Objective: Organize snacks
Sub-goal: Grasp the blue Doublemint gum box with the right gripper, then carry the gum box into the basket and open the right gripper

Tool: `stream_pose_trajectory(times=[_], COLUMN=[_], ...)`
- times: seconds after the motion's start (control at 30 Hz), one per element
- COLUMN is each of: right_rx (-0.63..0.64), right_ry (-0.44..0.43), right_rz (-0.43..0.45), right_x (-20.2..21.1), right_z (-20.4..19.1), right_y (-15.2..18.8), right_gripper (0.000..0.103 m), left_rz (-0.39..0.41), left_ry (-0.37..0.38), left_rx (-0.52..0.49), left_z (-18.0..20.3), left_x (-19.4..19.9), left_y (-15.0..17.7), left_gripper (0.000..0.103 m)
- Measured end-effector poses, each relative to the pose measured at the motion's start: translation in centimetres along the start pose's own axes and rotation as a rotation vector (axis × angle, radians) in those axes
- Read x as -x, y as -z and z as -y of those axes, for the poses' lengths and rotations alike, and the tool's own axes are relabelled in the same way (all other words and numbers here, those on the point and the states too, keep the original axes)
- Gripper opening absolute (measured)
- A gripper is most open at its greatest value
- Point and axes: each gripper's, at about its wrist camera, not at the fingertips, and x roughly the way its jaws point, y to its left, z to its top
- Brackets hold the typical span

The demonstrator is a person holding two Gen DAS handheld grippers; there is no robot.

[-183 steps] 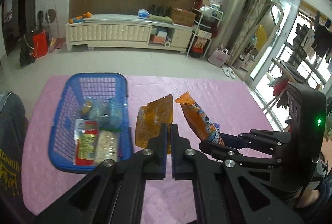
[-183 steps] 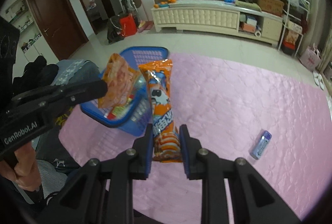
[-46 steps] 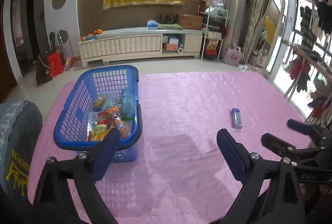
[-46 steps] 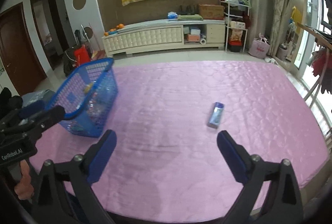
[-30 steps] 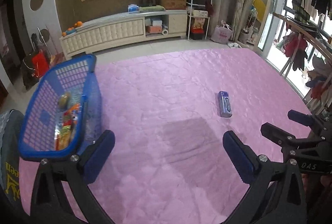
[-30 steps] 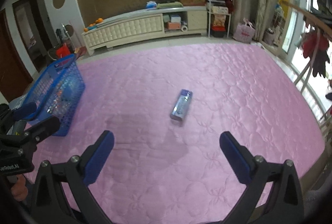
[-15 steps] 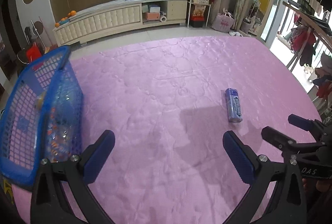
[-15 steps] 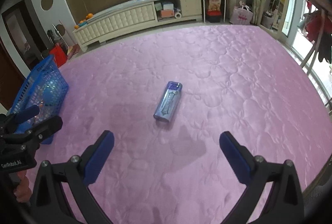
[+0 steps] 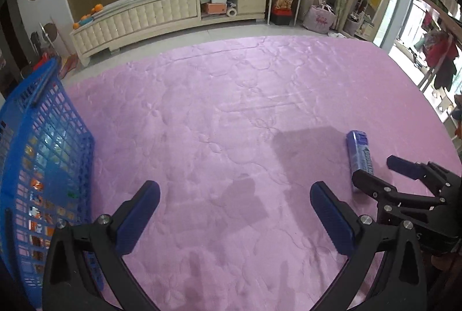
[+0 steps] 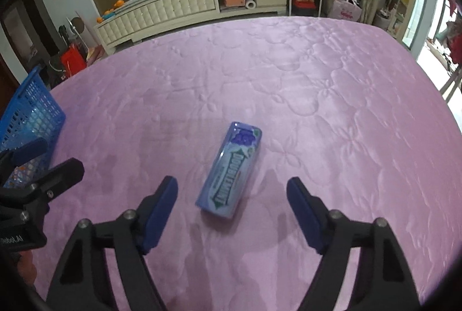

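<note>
- We're going after the last loose snack: gum pack (image 10: pixel 229 171) lying flat on the pink quilt (image 10: pixel 288 86), w/ the basket (image 10: pixel 27 112) well apart at 9 o'clock in the right wrist view.
- Right gripper (image 10: pixel 232 195) is lining up on it; jaws are closing, pack sitting between the tips but pads not touching it yet.
- Next, we're judging: drop a bit lower, square the jaws across the pack's narrow sides, pinch, carry to basket.
- Left gripper (image 9: pixel 235 202) is gaping wide, holding nothing, over bare quilt; pack at its 3 o'clock.
</note>
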Motion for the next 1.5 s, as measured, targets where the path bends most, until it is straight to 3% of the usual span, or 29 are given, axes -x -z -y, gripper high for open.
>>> stream_pose_trajectory(times=[0.13,0.33,0.63,1.0,1.33,1.5], right_rx=[0.034,0.037,0.054,0.105,0.199,0.255], right_ry=[0.037,0.022,-0.031,-0.079,-0.12,-0.16], right_rz=[-0.025,-0.009,0.062,0.135,0.223,0.247], right_x=[-1.0,-0.3,5.0,12.3,18.0,19.0], right_z=[-0.6,-1.1,-1.8,-4.9,-11.3,-15.7], right_y=[-0.2,0.4,1.0,1.1,0.7,0.1], right_gripper=[0.049,0.038,0.034,0.034,0.034,0.034], left_rz=[-0.009,0.002,0.023,0.119,0.249,0.275], left_ry=[0.007,-0.003,0.005,-0.011,-0.042,-0.077], left_rx=[0.017,-0.003,0.013,0.054,0.125,0.146], left_z=[-0.5,-0.1,-0.4,-2.0,-7.7,-11.7], left_x=[-0.3,0.2,3.3,11.7,19.8,22.4], left_y=[0.3,0.4,1.8,3.6,5.3,6.4], left_gripper=[0.103,0.103,0.103,0.103,0.103,0.103])
